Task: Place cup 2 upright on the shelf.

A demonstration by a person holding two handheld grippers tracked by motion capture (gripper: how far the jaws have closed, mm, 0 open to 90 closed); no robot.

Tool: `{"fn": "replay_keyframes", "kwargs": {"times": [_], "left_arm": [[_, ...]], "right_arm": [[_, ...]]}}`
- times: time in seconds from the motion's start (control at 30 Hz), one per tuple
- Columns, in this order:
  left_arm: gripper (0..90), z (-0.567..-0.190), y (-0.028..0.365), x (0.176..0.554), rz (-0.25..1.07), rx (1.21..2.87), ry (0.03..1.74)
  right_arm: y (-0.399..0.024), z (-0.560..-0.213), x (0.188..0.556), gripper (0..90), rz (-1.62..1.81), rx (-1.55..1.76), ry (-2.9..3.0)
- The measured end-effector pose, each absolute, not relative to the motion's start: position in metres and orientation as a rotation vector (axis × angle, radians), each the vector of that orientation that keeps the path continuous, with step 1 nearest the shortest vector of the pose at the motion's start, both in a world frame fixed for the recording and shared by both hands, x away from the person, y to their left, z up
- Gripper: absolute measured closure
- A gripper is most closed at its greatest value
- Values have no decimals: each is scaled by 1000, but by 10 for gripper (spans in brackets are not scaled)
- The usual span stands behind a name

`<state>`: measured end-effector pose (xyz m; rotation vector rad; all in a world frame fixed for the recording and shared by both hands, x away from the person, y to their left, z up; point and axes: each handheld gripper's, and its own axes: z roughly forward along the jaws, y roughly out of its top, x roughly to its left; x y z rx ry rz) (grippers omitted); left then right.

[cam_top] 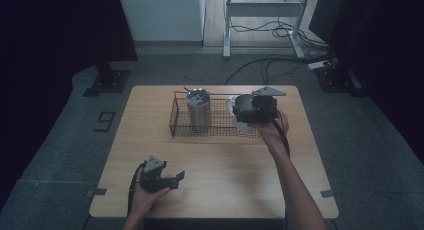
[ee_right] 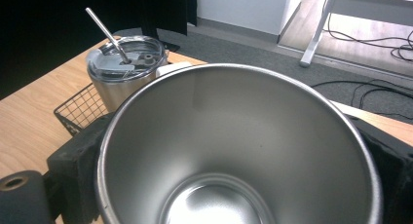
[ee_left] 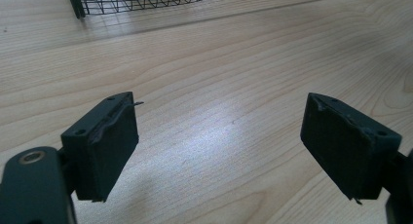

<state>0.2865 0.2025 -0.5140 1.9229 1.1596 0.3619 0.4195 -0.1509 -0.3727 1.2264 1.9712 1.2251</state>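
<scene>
Right gripper (cam_top: 248,115) clamps open steel tumbler (ee_right: 234,151) over wire basket (cam_top: 176,121) — next: lower it beside lidded tumbler (cam_top: 198,110); left gripper (ee_left: 219,146) released.

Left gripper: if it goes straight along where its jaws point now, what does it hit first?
Probably bare table: the open left gripper has wood ahead, then the wire basket corner further on. Depth is hard to judge.

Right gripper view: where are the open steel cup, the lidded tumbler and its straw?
Open steel cup (ee_right: 243,136): right gripper view, on its inner wall.
Lidded tumbler (ee_right: 113,90): right gripper view, on its steel side below the lid.
Straw (ee_right: 104,31): right gripper view, on the metal stem above the lid.
</scene>
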Motion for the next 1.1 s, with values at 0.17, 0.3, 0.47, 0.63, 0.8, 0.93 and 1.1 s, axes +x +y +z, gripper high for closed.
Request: {"fn": "replay_keyframes", "kwargs": {"times": [0.17, 0.3, 0.47, 0.63, 0.8, 0.93, 1.1], "left_arm": [[140, -514, 203, 286, 363, 1923, 1159], [140, -514, 202, 287, 363, 1923, 1158], [141, -514, 202, 286, 361, 1925, 1155], [142, -514, 202, 286, 362, 1920, 1156], [142, -514, 202, 286, 362, 1926, 1153], [142, -515, 201, 287, 360, 1929, 1154], [142, -514, 201, 286, 362, 1930, 1151]], "right_arm": [[-152, -372, 424, 58, 1218, 1233, 1965], [-153, -373, 429, 58, 1217, 1242, 1957], [-154, -375, 434, 58, 1211, 1256, 1953], [-154, -376, 438, 58, 1211, 1259, 1953], [-154, -378, 443, 58, 1203, 1275, 1949], [-155, -380, 447, 58, 1196, 1282, 1950], [-154, -381, 451, 58, 1190, 1292, 1951]]}}
